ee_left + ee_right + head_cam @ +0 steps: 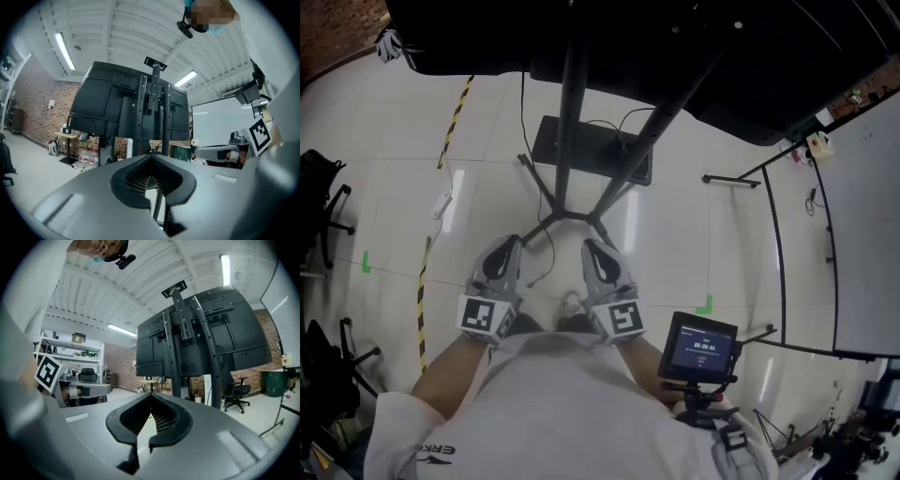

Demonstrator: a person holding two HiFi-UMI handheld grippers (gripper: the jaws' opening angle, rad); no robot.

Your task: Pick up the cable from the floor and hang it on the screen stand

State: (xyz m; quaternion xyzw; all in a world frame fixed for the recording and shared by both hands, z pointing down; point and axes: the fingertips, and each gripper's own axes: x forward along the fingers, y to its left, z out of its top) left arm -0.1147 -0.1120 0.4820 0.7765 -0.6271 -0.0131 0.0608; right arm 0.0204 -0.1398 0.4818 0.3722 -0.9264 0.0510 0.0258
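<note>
1. Task progress: no step is judged to be done. The cable (550, 251) is seen as a thin dark line lying on the floor (694, 234), just in front of the forked foot of the screen stand (567, 122). Nothing is seen hung on the stand.
2. Left gripper (508, 246): the jaws are pressed together with nothing between them, as confirmed in the left gripper view (152, 187). It is held near the foot of the stand, beside the cable and apart from it.
3. Right gripper (594, 247): the jaws are likewise closed and empty, as confirmed in the right gripper view (143, 427). It is held level with the left gripper, on the other side of the cable.
4. Remaining work, as judged: the jaws are to be opened, the cable gripped, lifted and draped over the stand.
5. Surface: the floor is pale and glossy. Striped tape (455, 112) is laid left of the stand.
6. Room: a whiteboard (862, 234) is placed right of the stand, office chairs (323, 202) well to its left, and a brick wall (42, 112) behind it.
</note>
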